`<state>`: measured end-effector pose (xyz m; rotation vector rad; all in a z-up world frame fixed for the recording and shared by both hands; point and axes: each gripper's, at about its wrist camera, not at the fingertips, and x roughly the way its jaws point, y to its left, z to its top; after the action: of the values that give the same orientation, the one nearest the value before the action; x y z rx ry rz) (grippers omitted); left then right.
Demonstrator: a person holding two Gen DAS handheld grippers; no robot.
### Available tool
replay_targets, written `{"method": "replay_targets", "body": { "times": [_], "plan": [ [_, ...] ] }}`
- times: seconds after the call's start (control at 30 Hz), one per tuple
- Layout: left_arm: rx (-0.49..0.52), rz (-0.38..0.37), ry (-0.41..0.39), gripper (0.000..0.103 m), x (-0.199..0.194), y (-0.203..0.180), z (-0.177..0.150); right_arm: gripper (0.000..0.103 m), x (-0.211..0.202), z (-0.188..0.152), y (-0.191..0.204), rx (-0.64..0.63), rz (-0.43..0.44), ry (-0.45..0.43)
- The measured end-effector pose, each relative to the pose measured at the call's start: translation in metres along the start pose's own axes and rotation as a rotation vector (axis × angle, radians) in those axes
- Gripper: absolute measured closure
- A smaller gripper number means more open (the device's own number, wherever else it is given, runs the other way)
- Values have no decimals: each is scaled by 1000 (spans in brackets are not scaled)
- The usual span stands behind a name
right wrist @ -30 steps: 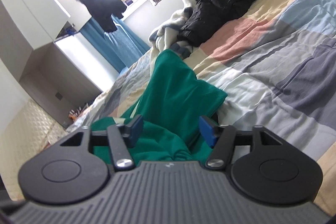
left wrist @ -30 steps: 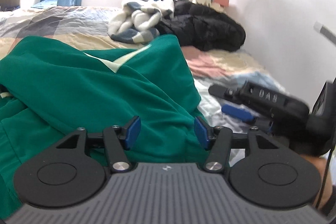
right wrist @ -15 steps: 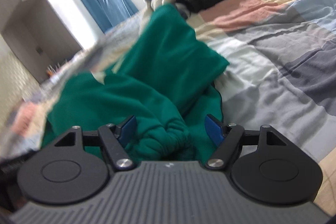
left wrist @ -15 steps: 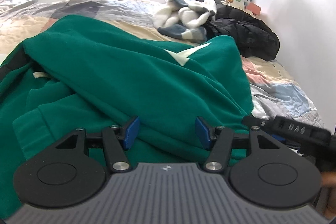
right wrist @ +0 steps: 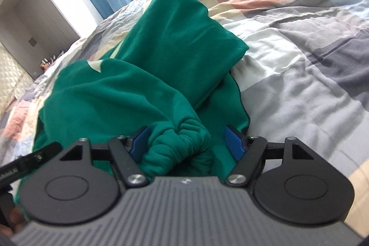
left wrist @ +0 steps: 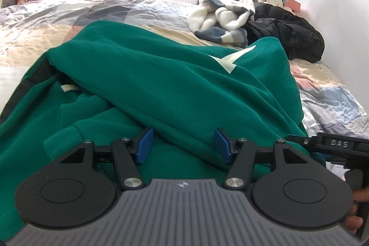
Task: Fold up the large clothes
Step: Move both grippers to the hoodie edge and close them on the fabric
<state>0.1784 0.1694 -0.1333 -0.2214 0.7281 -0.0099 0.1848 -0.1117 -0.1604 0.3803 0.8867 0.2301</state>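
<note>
- Our left gripper stands wide, gripping nothing; the green sweatshirt spreads on the bed directly ahead and beneath it.
- Our right gripper stands wide; the sweatshirt's bunched cuff sits between its pads, unpinched.

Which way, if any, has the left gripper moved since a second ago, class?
Yes. The left gripper has come down and forward over the green garment: the black jacket by the wall now sits higher and farther off.
</note>
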Motion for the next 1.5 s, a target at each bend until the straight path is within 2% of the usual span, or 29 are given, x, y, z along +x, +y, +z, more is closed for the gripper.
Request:
{"method": "replay_targets", "body": {
  "times": [0.17,0.27,0.33,0.43,0.57,0.63,0.73,0.83,0.97,1.17,1.2,1.27,1.33,1.5],
  "plan": [
    [-8,-11,-22,39,-29,4,-2,30,-36,-5,2,34,6,-32],
    [-46,-41,-34,39,-55,13,-4,30,-62,-13,1,10,-31,-45],
    [-83,-69,-21,39,-73,24,-2,30,-76,-17,-1,8,-61,-23],
    [-117,-53,-17,39,-103,49,0,30,-93,-21,-10,35,-75,10],
    [-175,-15,65,39,-133,108,-5,30,-102,-31,-28,94,-85,107],
    [-261,15,106,39,-147,147,-7,27,-99,-38,-37,144,-83,163],
    [-422,21,178,39,-160,208,-10,28,-88,-46,-41,204,-21,270],
    [-501,15,245,38,-162,252,-16,28,-80,-56,-32,194,3,346],
    [-449,56,281,38,-160,287,-26,28,-73,-68,-25,202,34,427],
    [-298,44,371,38,-139,292,-49,28,-72,-75,-5,123,58,490],
    [-322,32,364,38,-134,291,-55,28,-71,-78,1,70,36,498],
    [-298,-33,377,38,-126,288,-64,28,-61,-86,8,-11,-39,534],
    [-258,-48,389,38,-125,284,-65,28,-51,-89,12,-40,-82,565],
    [-174,-140,439,44,-127,267,-70,31,-41,-91,23,-51,-71,598]
  ]
}}
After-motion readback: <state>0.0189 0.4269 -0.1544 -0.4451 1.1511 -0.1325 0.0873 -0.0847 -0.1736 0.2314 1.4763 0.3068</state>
